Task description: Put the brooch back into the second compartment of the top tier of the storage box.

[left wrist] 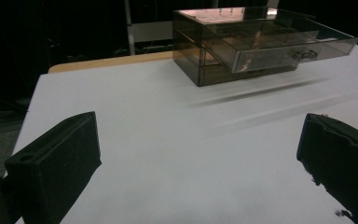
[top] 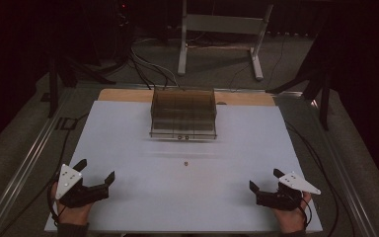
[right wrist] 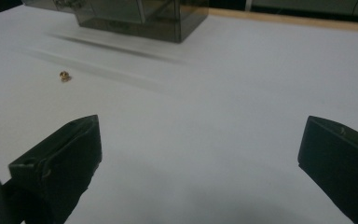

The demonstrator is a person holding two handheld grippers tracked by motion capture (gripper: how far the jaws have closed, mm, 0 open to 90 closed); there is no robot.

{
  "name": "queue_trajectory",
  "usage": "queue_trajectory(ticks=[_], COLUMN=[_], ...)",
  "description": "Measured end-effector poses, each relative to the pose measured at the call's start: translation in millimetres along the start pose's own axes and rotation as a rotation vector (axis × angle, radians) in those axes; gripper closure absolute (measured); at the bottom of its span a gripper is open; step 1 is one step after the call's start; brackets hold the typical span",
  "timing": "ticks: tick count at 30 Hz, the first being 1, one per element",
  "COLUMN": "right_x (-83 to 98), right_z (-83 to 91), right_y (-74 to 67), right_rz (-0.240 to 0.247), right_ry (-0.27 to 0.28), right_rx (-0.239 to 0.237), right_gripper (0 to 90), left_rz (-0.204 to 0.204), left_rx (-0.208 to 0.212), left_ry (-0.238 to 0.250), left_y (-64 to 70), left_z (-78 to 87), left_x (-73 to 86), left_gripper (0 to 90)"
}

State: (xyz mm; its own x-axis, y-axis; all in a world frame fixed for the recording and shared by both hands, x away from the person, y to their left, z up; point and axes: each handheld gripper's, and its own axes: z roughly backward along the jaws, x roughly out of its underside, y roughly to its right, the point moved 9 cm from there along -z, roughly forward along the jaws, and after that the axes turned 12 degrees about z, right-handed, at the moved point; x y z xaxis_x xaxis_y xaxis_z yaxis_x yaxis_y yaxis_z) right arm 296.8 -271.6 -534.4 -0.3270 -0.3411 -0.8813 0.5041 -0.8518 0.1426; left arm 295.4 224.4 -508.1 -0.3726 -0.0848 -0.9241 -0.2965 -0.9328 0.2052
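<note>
White table (top: pixel 128 148), drawer (left wrist: pixel 279 44) open in left gripper view, gold bead (right wrist: pixel 65 75) in right

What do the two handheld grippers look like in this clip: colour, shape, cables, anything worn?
Both the left gripper and the right gripper are black, with two blocky jaws and a pale three-cornered plate with small dots on top. Thin black cables trail from each. A dark sleeve cuff shows at the left wrist.
</note>
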Motion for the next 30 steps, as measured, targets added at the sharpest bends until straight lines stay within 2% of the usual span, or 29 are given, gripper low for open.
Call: queue_trajectory(ticks=[8, 10, 13, 15, 19, 24, 30], right_x=[-2.8, -4.0, -4.2, -4.4, -4.2, -1.2, -1.5], right_z=[-1.0, -0.6, 0.1, 0.5, 2.0, 0.2, 2.1], right_y=[-1.6, -3.2, -4.7, -4.5, -3.6, -1.3, 1.0], right_rz=[0.017, 0.034, 0.044, 0.043, 0.032, 0.013, -0.002], right_ry=[0.056, 0.086, 0.098, 0.101, 0.097, 0.069, 0.075], right_rx=[0.004, -0.009, -0.017, -0.013, -0.003, 0.018, 0.028], right_gripper=[0.1, 0.1, 0.2, 0.1, 0.1, 0.1, 0.1], left_rz=[-0.013, -0.009, -0.006, -0.002, -0.023, -0.019, -0.017], left_rx=[0.009, 0.012, 0.02, 0.033, 0.024, 0.029, 0.04], left_ry=[-0.005, -0.002, 0.0, 0.0, -0.001, -0.019, -0.023], left_y=[1.8, 2.0, 3.6, 6.0, 8.8, 13.2, 17.6], left_z=[-1.7, -1.3, -0.1, 1.2, 2.8, 1.3, -4.9], left_x=[-0.1, -1.2, -5.9, -9.1, -14.3, -19.7, -28.1], left_gripper=[0.1, 0.2, 0.1, 0.1, 0.1, 0.2, 0.1])
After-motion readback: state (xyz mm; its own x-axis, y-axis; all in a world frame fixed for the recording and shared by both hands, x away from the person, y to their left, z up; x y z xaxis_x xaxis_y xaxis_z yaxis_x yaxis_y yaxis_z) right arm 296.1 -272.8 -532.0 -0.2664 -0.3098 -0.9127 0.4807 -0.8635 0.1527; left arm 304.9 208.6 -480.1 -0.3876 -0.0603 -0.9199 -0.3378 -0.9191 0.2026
